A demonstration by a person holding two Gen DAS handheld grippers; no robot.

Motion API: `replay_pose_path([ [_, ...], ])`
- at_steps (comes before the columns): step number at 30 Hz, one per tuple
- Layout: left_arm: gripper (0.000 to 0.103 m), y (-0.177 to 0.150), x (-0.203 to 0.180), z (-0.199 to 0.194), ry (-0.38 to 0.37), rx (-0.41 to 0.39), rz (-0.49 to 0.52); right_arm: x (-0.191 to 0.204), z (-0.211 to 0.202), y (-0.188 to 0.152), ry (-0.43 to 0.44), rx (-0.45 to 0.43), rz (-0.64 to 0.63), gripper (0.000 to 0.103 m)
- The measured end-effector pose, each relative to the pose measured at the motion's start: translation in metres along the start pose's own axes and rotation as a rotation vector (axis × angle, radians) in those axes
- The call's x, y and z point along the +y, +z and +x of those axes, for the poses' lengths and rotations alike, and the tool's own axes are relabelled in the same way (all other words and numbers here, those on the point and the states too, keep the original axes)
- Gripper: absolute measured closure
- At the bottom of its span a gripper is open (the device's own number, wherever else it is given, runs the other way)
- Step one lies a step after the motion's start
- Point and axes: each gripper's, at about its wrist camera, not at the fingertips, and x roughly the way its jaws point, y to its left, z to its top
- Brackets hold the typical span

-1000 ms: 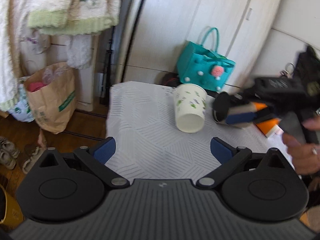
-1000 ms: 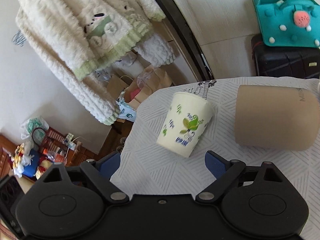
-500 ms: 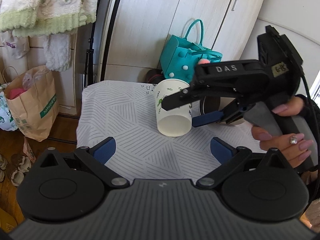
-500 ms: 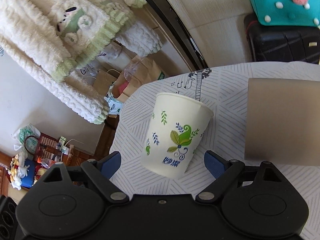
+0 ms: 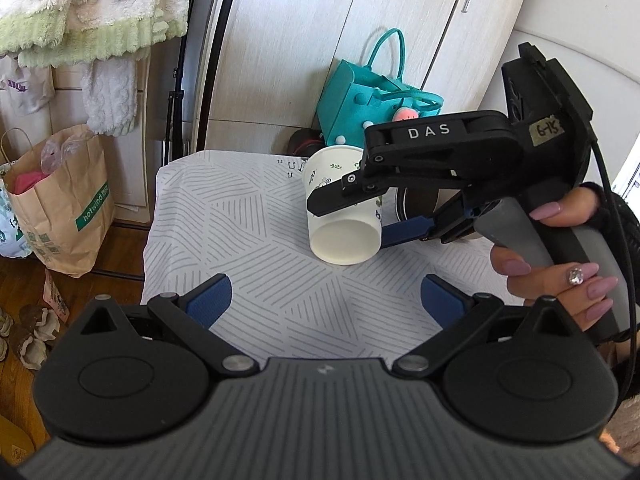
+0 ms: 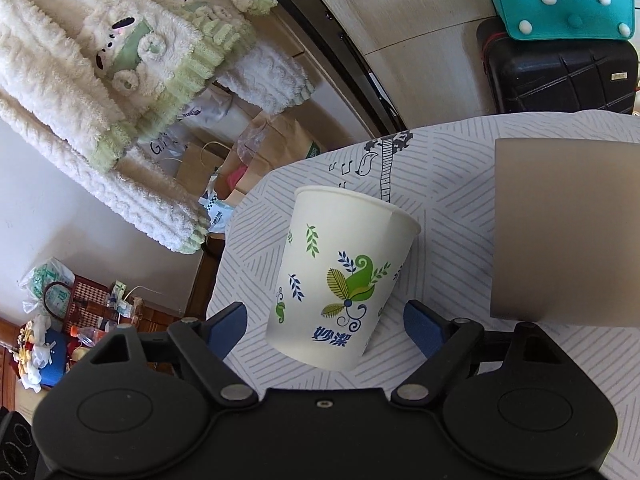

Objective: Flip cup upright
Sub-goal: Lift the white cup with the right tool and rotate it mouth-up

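A white paper cup (image 5: 340,236) with green and blue leaf print lies on its side on the striped tablecloth (image 5: 240,216), its base toward the left wrist camera. In the right wrist view the cup (image 6: 340,280) fills the space between the fingers. My right gripper (image 6: 325,326) is open with its jaws on either side of the cup's base end; it shows from the side in the left wrist view (image 5: 348,216). My left gripper (image 5: 326,300) is open and empty, near the table's front, short of the cup.
A tan cylinder (image 6: 564,232) lies on the table right beside the cup. A teal bag (image 5: 372,104) and a black suitcase (image 6: 560,68) stand behind the table. A paper bag (image 5: 60,200) stands on the floor at the left, with fluffy garments (image 6: 100,72) hanging above.
My right gripper has moved in from the right and closed the distance, so its open jaws now straddle the cup. My left gripper has shifted slightly; the cup has stayed lying on its side.
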Motion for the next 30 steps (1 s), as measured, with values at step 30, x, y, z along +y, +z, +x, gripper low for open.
replay_pose_path([
  [30,0.001,-0.01,-0.038,-0.062,0.017,0.009,0.057,0.005,-0.058,-0.056,0.072,0.015,-0.14,0.04],
])
